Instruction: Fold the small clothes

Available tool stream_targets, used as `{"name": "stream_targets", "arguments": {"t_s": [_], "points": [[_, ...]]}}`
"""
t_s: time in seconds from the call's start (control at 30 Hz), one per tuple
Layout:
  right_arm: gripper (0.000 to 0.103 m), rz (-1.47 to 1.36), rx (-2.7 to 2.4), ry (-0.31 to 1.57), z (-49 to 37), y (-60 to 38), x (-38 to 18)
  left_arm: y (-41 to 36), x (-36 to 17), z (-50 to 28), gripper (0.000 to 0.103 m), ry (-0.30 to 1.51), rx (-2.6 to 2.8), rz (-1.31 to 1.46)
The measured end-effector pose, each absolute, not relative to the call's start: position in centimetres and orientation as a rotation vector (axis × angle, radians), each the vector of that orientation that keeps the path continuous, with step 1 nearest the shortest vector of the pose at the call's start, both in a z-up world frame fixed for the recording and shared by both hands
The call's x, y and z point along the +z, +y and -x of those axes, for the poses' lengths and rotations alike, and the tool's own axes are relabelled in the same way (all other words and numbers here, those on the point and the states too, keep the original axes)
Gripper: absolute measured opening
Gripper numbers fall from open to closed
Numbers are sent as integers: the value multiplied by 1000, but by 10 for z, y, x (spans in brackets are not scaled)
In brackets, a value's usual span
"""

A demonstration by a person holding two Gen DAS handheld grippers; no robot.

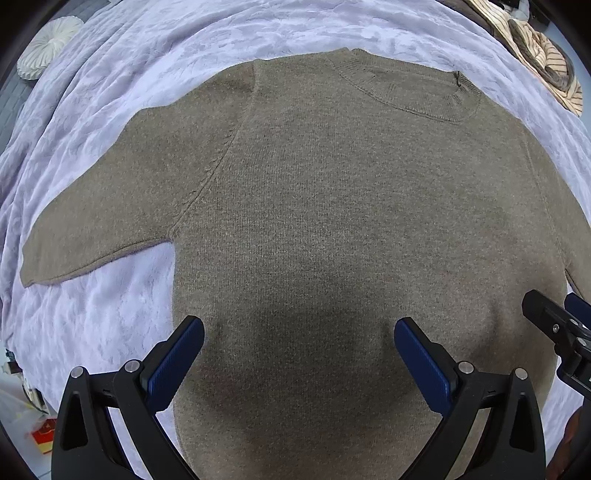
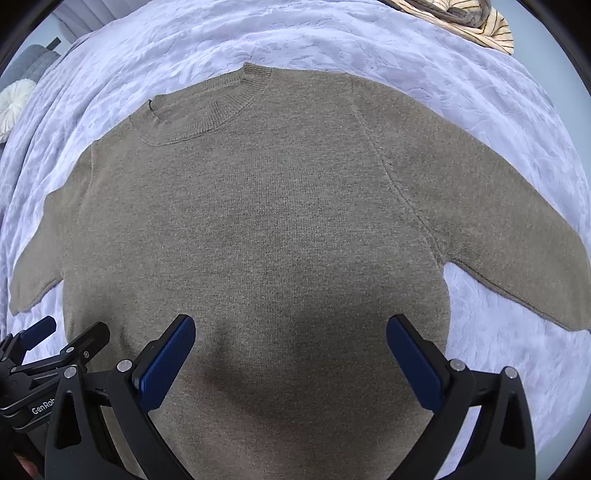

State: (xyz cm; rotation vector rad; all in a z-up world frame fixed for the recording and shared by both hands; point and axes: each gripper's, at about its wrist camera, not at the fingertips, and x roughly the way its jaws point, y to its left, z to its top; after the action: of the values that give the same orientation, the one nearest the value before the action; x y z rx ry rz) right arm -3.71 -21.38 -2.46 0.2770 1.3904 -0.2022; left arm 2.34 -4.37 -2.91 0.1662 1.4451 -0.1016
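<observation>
A brown knit sweater (image 1: 332,192) lies flat on a lilac blanket (image 1: 147,48), collar away from me, both short sleeves spread out. It also shows in the right wrist view (image 2: 277,206). My left gripper (image 1: 299,332) is open and empty, hovering over the lower left body of the sweater. My right gripper (image 2: 290,330) is open and empty, over the lower right body. The right gripper shows at the right edge of the left wrist view (image 1: 554,325), and the left gripper shows at the left edge of the right wrist view (image 2: 62,339).
A striped beige and brown garment (image 1: 546,62) lies at the far right of the bed, also in the right wrist view (image 2: 461,18). A round white cushion (image 1: 48,44) sits at the far left. A red box (image 1: 44,435) lies on the floor at lower left.
</observation>
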Motion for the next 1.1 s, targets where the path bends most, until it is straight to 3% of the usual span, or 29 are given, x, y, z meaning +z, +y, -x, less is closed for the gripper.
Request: {"name": "stream_targets", "arguments": {"t_s": [1.1], "points": [[103, -277, -204, 1395, 46, -210, -30, -36, -36, -14, 103, 1440, -69, -174]]}}
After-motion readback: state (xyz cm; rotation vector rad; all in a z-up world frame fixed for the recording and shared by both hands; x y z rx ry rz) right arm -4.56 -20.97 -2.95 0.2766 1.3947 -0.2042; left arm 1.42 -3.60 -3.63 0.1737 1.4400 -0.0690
